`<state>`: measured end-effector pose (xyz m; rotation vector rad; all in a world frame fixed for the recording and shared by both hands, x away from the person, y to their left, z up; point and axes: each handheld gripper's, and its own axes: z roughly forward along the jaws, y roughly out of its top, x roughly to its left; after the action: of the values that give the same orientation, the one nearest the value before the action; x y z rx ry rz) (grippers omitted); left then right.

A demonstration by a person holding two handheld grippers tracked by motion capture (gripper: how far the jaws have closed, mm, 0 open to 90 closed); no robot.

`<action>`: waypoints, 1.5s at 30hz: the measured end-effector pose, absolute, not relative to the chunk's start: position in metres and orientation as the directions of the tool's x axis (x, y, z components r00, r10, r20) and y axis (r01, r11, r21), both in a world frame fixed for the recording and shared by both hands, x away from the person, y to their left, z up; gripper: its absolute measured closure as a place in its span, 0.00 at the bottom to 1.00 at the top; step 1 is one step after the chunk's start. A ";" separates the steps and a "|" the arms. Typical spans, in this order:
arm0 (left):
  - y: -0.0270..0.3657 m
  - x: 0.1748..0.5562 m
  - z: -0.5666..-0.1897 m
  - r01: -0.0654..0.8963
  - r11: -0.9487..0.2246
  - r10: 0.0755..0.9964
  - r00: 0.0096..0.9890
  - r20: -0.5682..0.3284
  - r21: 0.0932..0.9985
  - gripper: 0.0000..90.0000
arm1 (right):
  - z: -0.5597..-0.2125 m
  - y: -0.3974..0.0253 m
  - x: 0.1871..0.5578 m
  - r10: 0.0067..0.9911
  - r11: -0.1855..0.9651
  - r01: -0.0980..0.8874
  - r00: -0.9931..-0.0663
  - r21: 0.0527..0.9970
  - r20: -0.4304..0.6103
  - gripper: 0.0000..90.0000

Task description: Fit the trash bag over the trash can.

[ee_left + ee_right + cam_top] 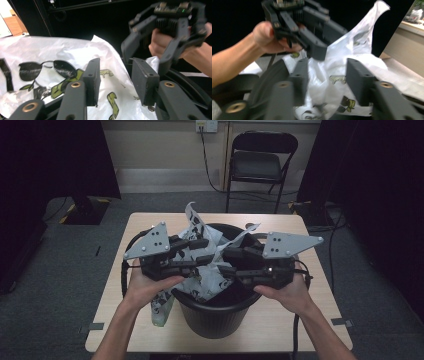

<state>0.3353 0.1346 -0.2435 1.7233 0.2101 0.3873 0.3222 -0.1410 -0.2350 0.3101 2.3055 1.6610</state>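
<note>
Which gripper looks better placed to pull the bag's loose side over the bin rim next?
Probably the left gripper: it sits open over the side where the plastic bag already spills outside the black bin. The right gripper, also open, hovers above the bin's inside.

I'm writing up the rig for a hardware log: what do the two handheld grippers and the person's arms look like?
Both the left gripper and the right gripper are black, boxy, with two flat rectangular jaws on arms with brass-coloured pivot bushings. Each carries a grey three-cornered plate dotted with screw holes, and trails a black cable. A green light shows on the right gripper's body in the left gripper view. The forearms are bare, no sleeves or gloves visible.
</note>
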 end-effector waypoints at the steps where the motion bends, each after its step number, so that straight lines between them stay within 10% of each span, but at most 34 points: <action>1: 0.137 0.335 -0.244 -0.074 -0.171 0.355 0.926 0.131 0.982 0.61 | -0.236 -0.140 0.323 0.335 0.327 0.016 -0.937 0.945 -0.101 0.65; 3: 0.145 0.332 -0.243 -0.074 -0.146 0.372 0.920 0.124 0.986 0.58 | -0.240 -0.138 0.325 0.353 0.351 0.032 -0.930 0.936 -0.101 0.65; 8: 0.166 0.329 -0.250 -0.061 -0.126 0.442 0.890 0.111 0.990 0.52 | -0.245 -0.144 0.328 0.388 0.387 0.059 -0.916 0.920 -0.105 0.98; 14: 0.190 0.342 -0.280 0.001 -0.119 0.542 0.838 0.064 0.993 0.46 | -0.258 -0.148 0.332 0.381 0.483 0.105 -0.919 0.869 -0.101 1.00; 24: 0.206 0.359 -0.301 0.086 -0.105 0.576 0.817 -0.010 0.991 0.59 | -0.250 -0.154 0.330 0.408 0.355 0.085 -0.910 0.931 -0.072 0.46; 32: 0.211 0.357 -0.298 0.070 -0.109 0.599 0.801 0.009 0.992 0.92 | -0.239 -0.165 0.326 0.410 0.265 0.046 -0.910 0.963 -0.069 0.41; 45: 0.205 0.339 -0.278 -0.006 -0.108 0.578 0.813 0.067 0.994 1.00 | -0.232 -0.132 0.332 0.382 0.314 0.027 -0.919 0.949 -0.100 0.48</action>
<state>0.3390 0.2046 -0.2778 1.6171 0.4613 0.5232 0.3322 -0.1318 -0.2316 0.3687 2.2785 1.6373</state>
